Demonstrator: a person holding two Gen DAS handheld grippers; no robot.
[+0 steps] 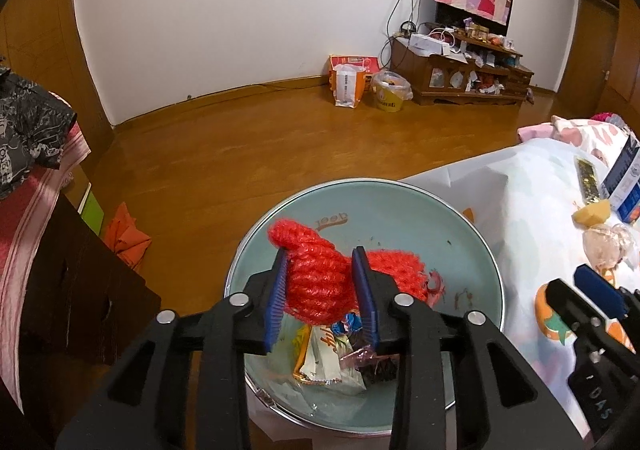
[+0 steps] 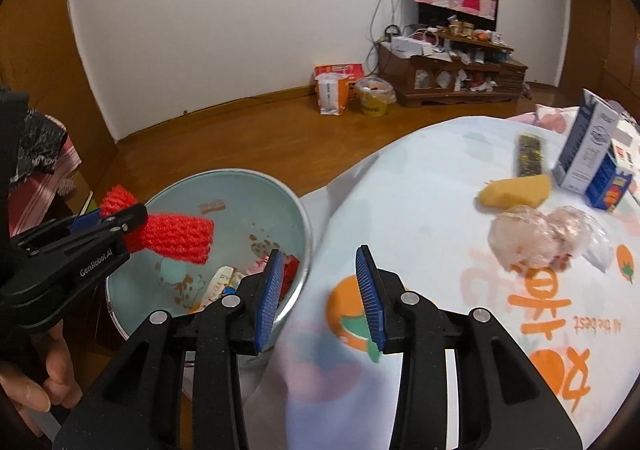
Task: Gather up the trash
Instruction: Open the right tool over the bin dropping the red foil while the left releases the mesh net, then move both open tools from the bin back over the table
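The left tool [image 1: 324, 290] pinches red foam netting [image 1: 320, 274] over the bin [image 1: 400, 206] at lower centre; release squarely above. The right tool [image 2: 320, 298] gapes empty.

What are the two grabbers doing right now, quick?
Left gripper: jaws closed on the red foam net, over the trash bin.
Right gripper: jaws open, holding nothing, above the table edge.

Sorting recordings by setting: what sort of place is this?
Likely a home living room: a low wooden TV cabinet piled with clutter, a table with a fruit-print cloth, and a pale green waste bin.
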